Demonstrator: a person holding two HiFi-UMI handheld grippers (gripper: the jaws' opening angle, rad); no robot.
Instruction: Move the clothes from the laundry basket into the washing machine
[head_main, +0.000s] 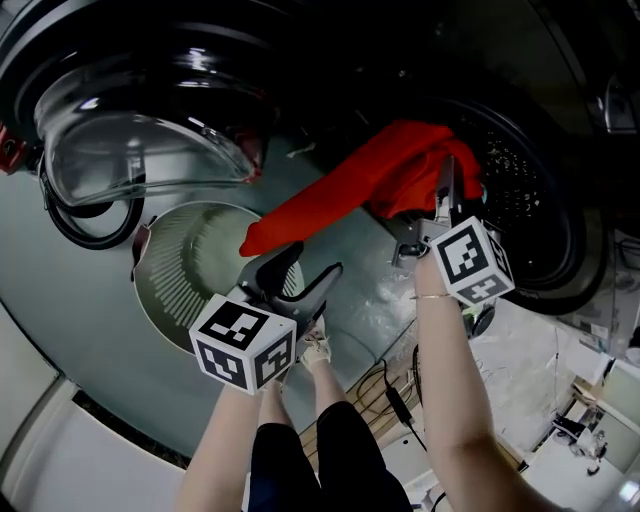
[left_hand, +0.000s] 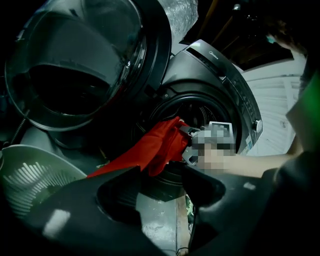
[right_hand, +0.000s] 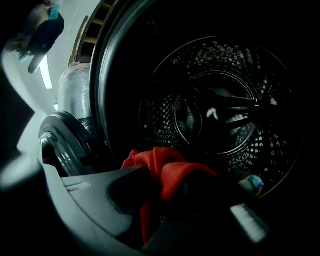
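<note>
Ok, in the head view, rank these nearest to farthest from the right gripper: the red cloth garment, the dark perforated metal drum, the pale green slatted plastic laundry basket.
1. red cloth garment, clamped in the right gripper.
2. dark perforated metal drum, just beyond it on the right.
3. pale green slatted plastic laundry basket, well away at lower left.

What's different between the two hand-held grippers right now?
The right hand-held gripper is shut on the red garment; the left hand-held gripper stands open with nothing between its jaws. The right one is up at the mouth of the washing machine; the left one hangs lower, beside the laundry basket. Both carry a marker cube.
</note>
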